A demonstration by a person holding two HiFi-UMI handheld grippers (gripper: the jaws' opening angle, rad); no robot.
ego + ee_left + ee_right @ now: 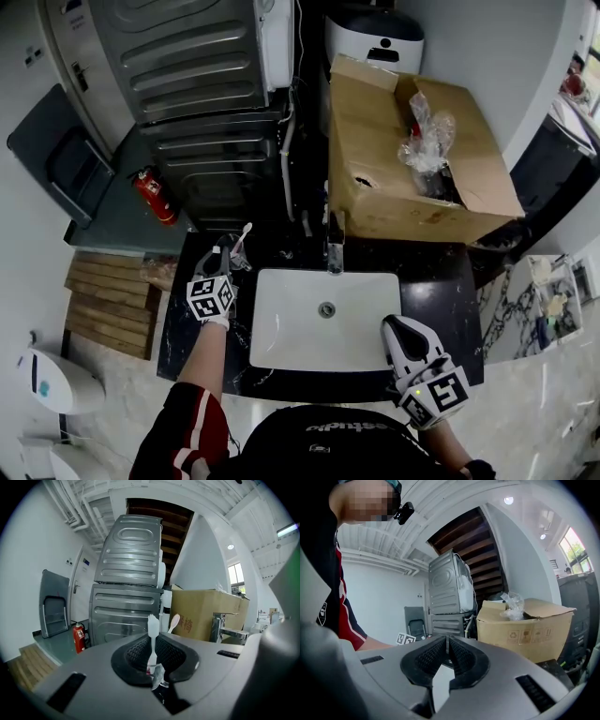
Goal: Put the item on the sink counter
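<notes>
Bare black counter right of the basin, faucet and cardboard box close along the back edge.

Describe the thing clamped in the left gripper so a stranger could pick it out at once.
Find the white basin set in the black sink counter; the left gripper is over the counter's left end. Its jaws are shut on a slim white stick, seemingly a toothbrush, standing upright. Unlike the pale pink one leaning to its right, it is pure white and vertical.
</notes>
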